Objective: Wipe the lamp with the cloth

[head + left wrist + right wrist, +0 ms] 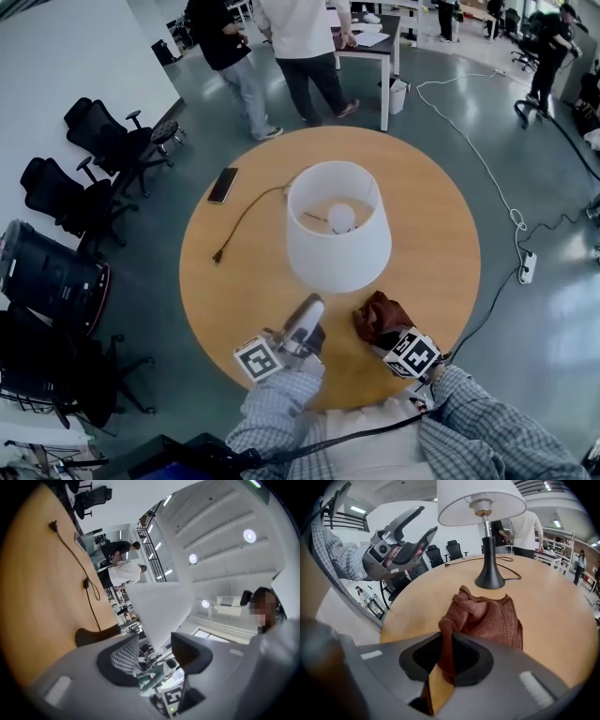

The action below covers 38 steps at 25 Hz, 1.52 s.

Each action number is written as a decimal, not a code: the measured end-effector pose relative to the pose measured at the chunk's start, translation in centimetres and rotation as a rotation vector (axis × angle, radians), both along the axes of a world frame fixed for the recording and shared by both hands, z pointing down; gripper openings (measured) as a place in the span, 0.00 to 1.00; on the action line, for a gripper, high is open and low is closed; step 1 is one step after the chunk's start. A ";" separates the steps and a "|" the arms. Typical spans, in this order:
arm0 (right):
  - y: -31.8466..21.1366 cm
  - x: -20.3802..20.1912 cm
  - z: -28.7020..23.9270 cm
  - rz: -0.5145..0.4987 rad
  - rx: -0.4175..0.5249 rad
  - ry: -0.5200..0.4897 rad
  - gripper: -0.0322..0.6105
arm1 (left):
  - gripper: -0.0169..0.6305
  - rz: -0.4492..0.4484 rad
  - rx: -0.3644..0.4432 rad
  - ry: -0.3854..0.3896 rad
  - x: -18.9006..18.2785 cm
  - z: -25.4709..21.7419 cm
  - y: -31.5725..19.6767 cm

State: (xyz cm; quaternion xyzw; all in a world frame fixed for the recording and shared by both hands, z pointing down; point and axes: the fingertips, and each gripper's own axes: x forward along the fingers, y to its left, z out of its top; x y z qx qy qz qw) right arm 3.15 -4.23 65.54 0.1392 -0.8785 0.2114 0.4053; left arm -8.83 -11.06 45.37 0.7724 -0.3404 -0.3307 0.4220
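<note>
A white lamp shade (pixel 337 230) stands in the middle of the round wooden table (pixel 441 216); the right gripper view shows the shade (pixel 480 498) on a black stem and base (pixel 490 576). A rust-brown cloth (pixel 380 317) lies bunched on the table in front of the lamp. My right gripper (pixel 447 637) is shut on a fold of the cloth (pixel 487 616). My left gripper (pixel 309 314) hovers just short of the shade's near side. Its jaws (pixel 429 520) are open with nothing pinched; the shade's rim shows beyond the left gripper (pixel 154 641).
A black phone (pixel 223 185) lies at the table's far left, and the lamp's cord (pixel 246 217) runs to a loose plug (pixel 217 255). Office chairs (pixel 94 159) stand to the left. People (pixel 300 56) stand beyond the table. A power strip (pixel 527 267) lies on the floor at right.
</note>
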 end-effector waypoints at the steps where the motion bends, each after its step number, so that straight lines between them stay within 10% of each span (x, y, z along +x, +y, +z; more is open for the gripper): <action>1: 0.0 0.0 0.1 0.004 -0.006 -0.003 0.15 | 0.35 -0.014 0.014 -0.048 -0.7 -0.6 0.4; 9: 0.0 0.2 0.3 -0.008 -0.025 -0.017 0.15 | 0.36 -0.012 0.217 -0.767 -4.8 -8.8 -0.5; 15: -0.2 0.1 0.7 -0.021 -0.035 -0.025 0.15 | 0.37 0.227 0.408 -1.396 -3.3 -13.0 -2.8; 20: -0.5 0.0 0.5 -0.022 -0.041 -0.028 0.15 | 0.38 0.449 0.584 -1.703 -0.3 -15.6 -4.8; 31: -0.5 -0.1 0.7 -0.038 -0.052 -0.006 0.15 | 0.39 0.965 0.678 -2.002 4.4 -12.4 -5.5; 38: -0.3 -0.3 0.5 -0.036 -0.059 0.003 0.15 | 0.34 1.190 0.635 -2.063 4.1 -9.6 -5.3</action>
